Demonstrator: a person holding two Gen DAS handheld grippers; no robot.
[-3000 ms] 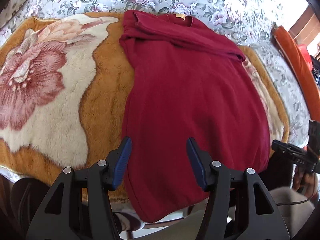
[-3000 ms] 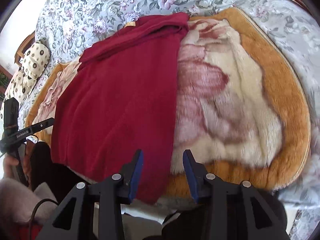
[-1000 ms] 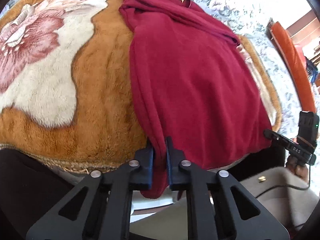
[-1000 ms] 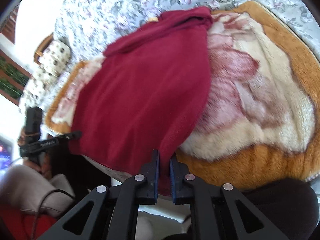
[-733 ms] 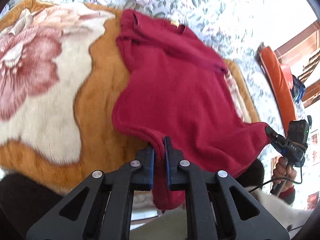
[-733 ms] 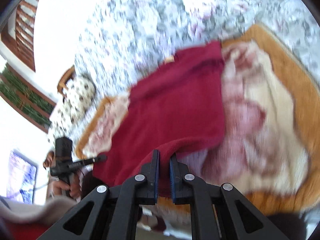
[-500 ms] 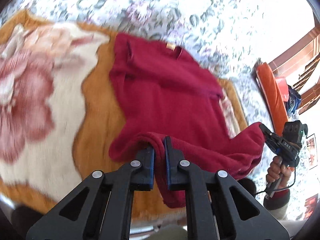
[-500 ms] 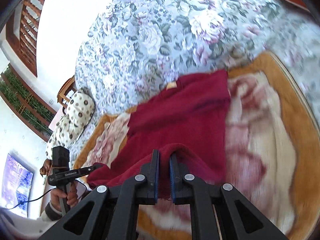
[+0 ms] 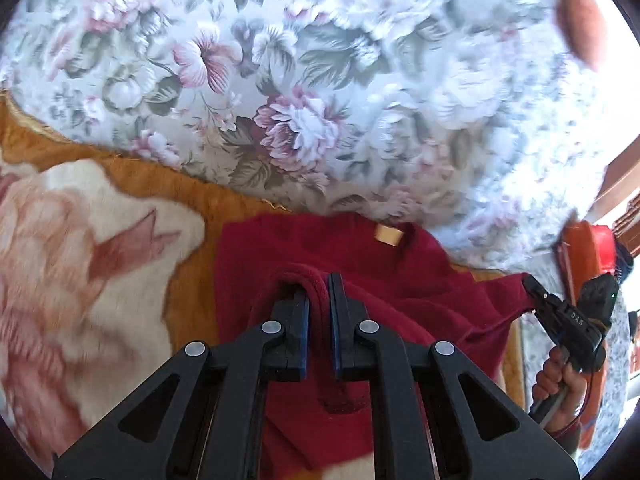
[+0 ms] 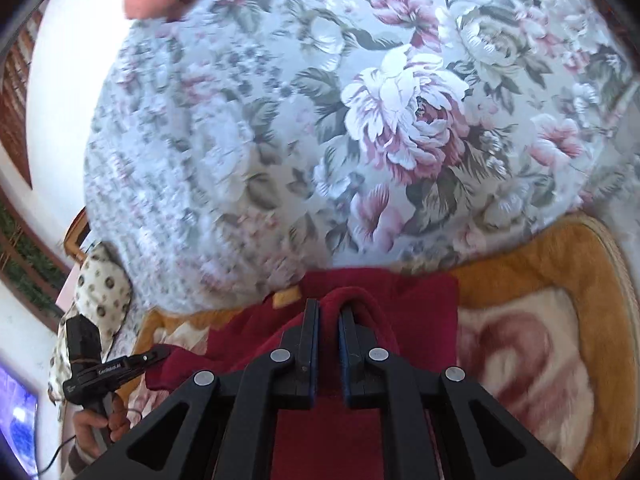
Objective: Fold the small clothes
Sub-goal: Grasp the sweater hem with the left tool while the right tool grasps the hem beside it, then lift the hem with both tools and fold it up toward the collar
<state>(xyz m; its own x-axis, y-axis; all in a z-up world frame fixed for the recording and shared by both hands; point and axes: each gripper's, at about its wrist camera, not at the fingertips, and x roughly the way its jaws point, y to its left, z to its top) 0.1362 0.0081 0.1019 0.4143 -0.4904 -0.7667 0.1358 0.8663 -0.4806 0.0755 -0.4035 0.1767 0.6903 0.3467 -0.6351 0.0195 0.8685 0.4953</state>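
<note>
A bed fills both views, spread with a pale grey-blue floral sheet (image 9: pixel 320 92) printed with pink and white blooms and grey-green leaves; it takes up the whole upper half of each frame. Over it lies a plush orange blanket (image 9: pixel 188 196) with a large cream and rose flower woven in, seen at lower left in the left wrist view and at lower right (image 10: pixel 560 280) in the right wrist view.

The dark red top (image 9: pixel 280 248) lies on that blanket in the lower middle of both frames, its neckline with a small tan label (image 9: pixel 389 235) toward the sheet. The left tool (image 9: pixel 318 312), bottom centre of its view, is pressed together on a fold of the top's hem, the cloth looping over between its blue pads. The right tool (image 10: pixel 328 332) likewise pinches a fold of the top (image 10: pixel 420 300), lifted above the rest of the garment.

Each tool shows in the other's view: the right one at the right edge of the left wrist view, held in a hand (image 9: pixel 560 376) with red cloth at its tip, the left one at lower left of the right wrist view, in a hand (image 10: pixel 96 424).

Around the bed: an orange cushion (image 9: pixel 588 240) and wooden trim at the right edge, a spotted pillow (image 10: pixel 100 280) and a lit screen (image 10: pixel 16 428) at lower left, a white wall (image 10: pixel 60 80) at upper left.
</note>
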